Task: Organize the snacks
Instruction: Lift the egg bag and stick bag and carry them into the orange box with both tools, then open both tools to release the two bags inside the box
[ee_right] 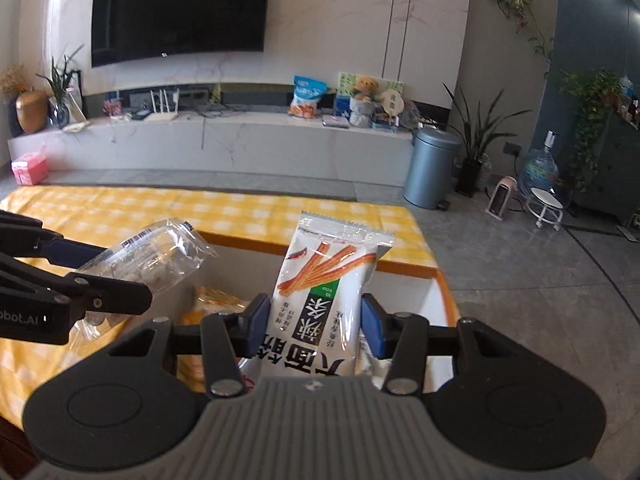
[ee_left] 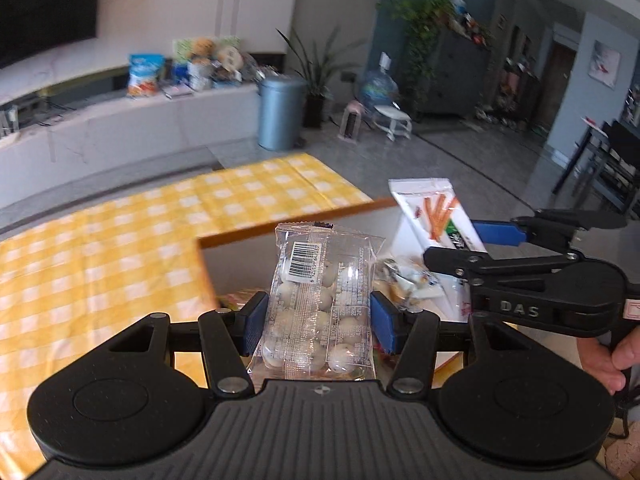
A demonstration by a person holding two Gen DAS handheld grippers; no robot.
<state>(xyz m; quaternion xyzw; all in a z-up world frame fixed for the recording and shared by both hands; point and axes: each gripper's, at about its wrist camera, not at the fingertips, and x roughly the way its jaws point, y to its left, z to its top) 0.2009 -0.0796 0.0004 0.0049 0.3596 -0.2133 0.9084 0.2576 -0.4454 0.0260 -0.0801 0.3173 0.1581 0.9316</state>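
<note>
My left gripper [ee_left: 318, 320] is shut on a clear packet of small white eggs [ee_left: 320, 304] and holds it upright above an orange-rimmed white box [ee_left: 296, 229]. My right gripper [ee_right: 314, 330] is shut on a white snack packet printed with orange sticks [ee_right: 326, 296], also held upright over the same box [ee_right: 424, 270]. In the left wrist view the right gripper [ee_left: 480, 244] with its white packet [ee_left: 434, 216] is to the right. In the right wrist view the left gripper [ee_right: 84, 276] with the clear packet [ee_right: 152, 258] is to the left.
The box sits on a table with a yellow checked cloth [ee_left: 100, 248]. Several small wrapped snacks [ee_left: 404, 276] and a yellow packet [ee_right: 216, 300] lie inside the box. Behind are a TV bench with snack bags [ee_right: 306, 96] and a grey bin [ee_right: 430, 168] on the floor.
</note>
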